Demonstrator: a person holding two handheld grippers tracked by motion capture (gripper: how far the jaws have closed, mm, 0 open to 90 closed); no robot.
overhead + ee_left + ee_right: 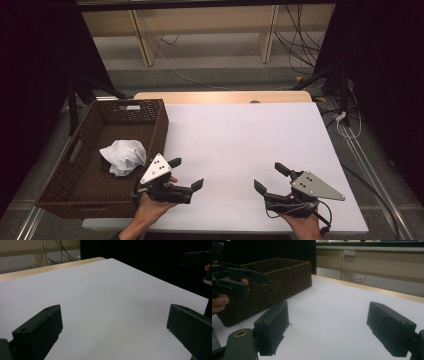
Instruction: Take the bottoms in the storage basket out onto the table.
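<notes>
Low in the frame, both tools hover over the white surface [240,140], jaws spread wide and empty.
Left tool [186,173] sits just beside the wicker basket [159,127] at lower left; a crumpled white cloth [123,156] lies inside, left of that tool. Right tool [271,178] hangs at lower right, well apart from the basket.

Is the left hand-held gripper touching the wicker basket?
Cannot tell. In the high view the left hand-held gripper overlaps the wicker basket rim, and no clear gap or contact is visible.
</notes>
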